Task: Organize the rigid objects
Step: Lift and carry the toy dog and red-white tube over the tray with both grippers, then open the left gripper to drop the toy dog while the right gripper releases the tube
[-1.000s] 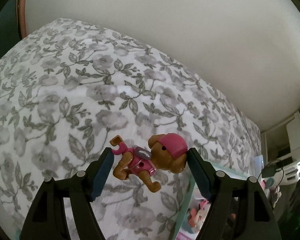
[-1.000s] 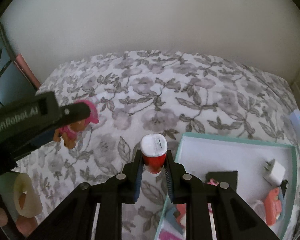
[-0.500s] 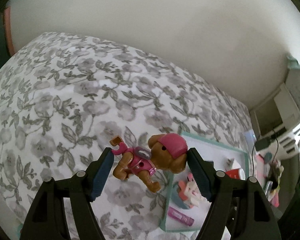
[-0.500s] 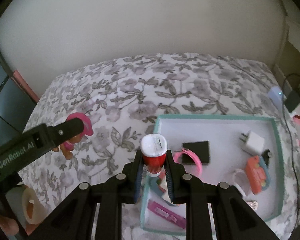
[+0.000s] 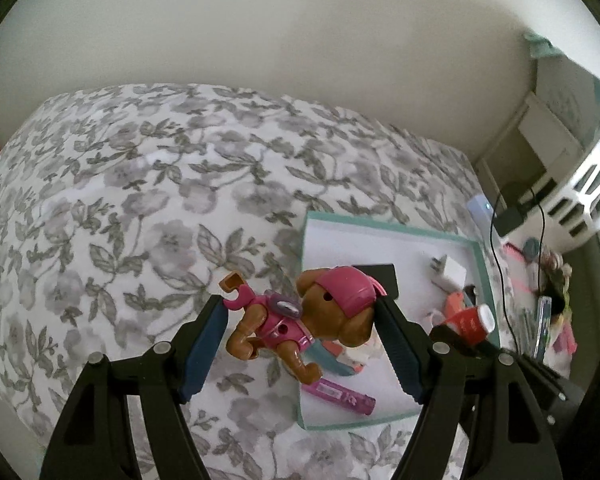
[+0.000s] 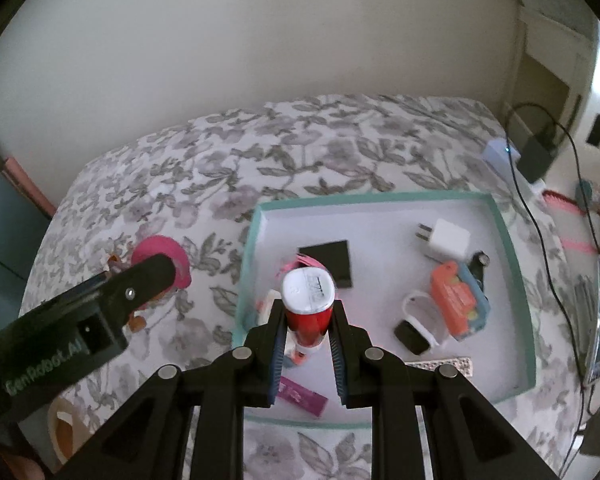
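Left wrist view: the left tool (image 5: 300, 320) is clamped on a brown toy dog (image 5: 300, 320) in pink, held above the flowered bed (image 5: 140, 200) at the near-left edge of the teal tray (image 5: 384, 228).

Right wrist view: the right tool (image 6: 308, 320) is clamped on a red tube (image 6: 309, 304) with a white cap, over the tray (image 6: 516, 264), which holds a white charger (image 6: 448, 238) and a black card (image 6: 332, 260).

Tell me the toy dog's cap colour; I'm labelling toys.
Pink. The toy dog wears a pink cap, clearest in the left wrist view.
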### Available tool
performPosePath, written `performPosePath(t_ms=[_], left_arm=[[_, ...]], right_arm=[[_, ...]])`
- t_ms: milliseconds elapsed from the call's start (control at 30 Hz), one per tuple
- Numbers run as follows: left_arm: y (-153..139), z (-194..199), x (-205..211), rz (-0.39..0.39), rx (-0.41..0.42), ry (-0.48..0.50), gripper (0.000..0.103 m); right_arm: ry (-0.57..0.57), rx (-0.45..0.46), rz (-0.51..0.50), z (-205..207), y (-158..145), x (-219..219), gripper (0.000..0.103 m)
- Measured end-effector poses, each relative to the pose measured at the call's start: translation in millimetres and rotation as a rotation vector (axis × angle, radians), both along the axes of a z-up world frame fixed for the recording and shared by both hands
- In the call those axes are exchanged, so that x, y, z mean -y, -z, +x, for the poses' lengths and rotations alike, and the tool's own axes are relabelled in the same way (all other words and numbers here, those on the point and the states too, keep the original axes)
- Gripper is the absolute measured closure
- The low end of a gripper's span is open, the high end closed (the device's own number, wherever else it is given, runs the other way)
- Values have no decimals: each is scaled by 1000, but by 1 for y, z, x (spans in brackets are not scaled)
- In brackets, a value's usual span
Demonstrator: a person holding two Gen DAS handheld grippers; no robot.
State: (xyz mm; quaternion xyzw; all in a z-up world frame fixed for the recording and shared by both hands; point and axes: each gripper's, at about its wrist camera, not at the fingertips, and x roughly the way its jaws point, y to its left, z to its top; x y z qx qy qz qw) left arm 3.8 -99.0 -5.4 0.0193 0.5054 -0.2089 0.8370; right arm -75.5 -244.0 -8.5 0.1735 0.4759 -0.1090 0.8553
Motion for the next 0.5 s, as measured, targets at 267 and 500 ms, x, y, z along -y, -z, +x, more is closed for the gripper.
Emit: performPosePath(t_ms=[267, 500], left_arm=[[11, -10, 23, -8, -32, 68, 26], [25, -15, 47, -46, -82, 139, 27]], right_arm=[[50, -46, 10, -3, 13, 22, 81], [132, -128, 20, -10, 36, 57, 81]])
